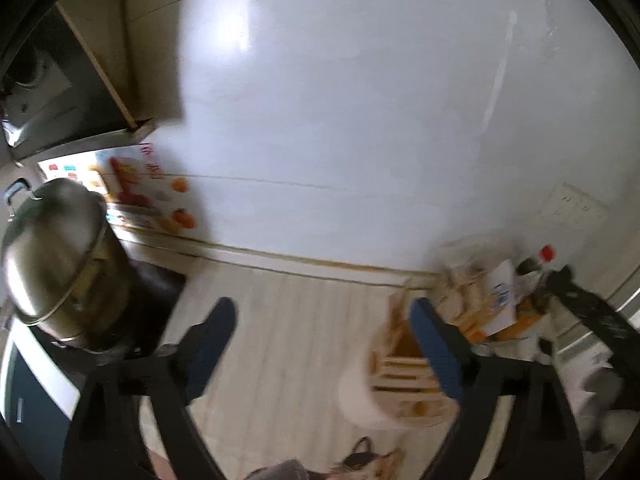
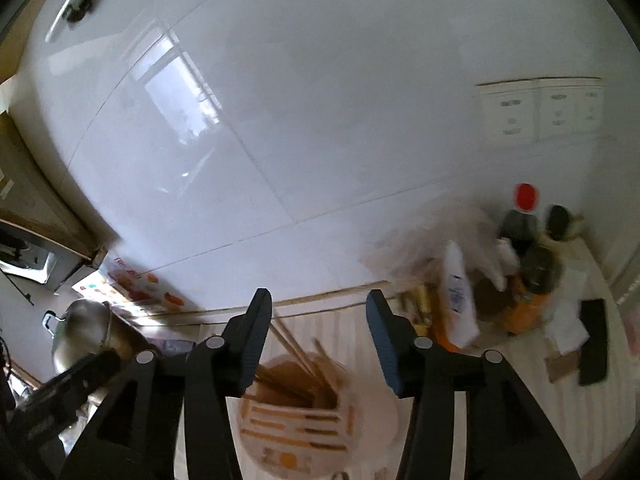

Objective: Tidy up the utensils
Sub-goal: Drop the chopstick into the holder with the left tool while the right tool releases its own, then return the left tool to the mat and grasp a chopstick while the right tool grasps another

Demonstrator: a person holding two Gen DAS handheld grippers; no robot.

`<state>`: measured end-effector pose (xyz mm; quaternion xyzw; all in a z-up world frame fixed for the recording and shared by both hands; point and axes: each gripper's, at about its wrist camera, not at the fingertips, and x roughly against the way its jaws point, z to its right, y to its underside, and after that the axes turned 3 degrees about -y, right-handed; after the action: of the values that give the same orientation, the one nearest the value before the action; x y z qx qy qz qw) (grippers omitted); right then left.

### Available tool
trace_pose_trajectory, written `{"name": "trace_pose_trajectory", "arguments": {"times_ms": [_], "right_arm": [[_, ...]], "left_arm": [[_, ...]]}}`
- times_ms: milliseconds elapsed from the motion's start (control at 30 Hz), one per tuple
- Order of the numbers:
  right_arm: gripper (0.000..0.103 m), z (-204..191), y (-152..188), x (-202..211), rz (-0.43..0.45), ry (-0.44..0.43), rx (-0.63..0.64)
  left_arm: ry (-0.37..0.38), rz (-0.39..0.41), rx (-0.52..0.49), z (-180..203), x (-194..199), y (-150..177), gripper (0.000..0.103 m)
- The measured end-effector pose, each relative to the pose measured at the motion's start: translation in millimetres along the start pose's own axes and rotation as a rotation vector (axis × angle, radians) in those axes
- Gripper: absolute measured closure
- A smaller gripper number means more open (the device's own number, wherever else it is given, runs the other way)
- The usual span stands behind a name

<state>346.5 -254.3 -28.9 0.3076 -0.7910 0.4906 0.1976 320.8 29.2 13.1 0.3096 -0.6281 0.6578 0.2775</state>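
Left gripper (image 1: 322, 322): jaws apart, empty | Right gripper (image 2: 318, 314): jaws apart, above utensil holder (image 2: 304, 420) | Holder: mid-countertop (image 2: 560, 420) | Chopsticks (image 2: 292, 344): light, stiff, slippery; grip mid-shaft.

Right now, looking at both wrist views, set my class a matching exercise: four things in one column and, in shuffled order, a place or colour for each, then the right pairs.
Things
1. utensil holder
2. steel pot
3. sauce bottle
4. wall sockets

Descriptions
A. red cap, among the clutter at the right
B. on the white tiles, upper right
C. shiny metal, far left
D. pale cup with chopsticks in it, between the right gripper's fingers

Pairs: 1-D, 2-C, 3-A, 4-B
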Motion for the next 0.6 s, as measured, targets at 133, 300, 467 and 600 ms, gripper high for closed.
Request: {"name": "trace_pose_trajectory", "arguments": {"times_ms": [133, 300, 467, 600], "right_arm": [[0.045, 15.6, 22.7, 21.4, -0.011, 0.051, -0.023], [0.035, 30.1, 60.4, 30.6, -0.044, 0.092, -0.044], [0.024, 42.0, 107.6, 24.8, -0.086, 0.170, -0.024], [0.024, 59.8, 152.1, 3.2, -0.212, 0.218, -0.044]], "left_arm": [[-0.032, -0.016, -0.016, -10.0, -7.6, 23.7, 0.000], [-0.053, -0.092, -0.045, -15.9, -26.9, 64.8, 0.000], [-0.103, -0.195, -0.110, -13.1, -63.5, 119.5, 0.000], [-0.147, -0.309, -0.187, -4.9, -102.5, 174.7, 0.000]]}}
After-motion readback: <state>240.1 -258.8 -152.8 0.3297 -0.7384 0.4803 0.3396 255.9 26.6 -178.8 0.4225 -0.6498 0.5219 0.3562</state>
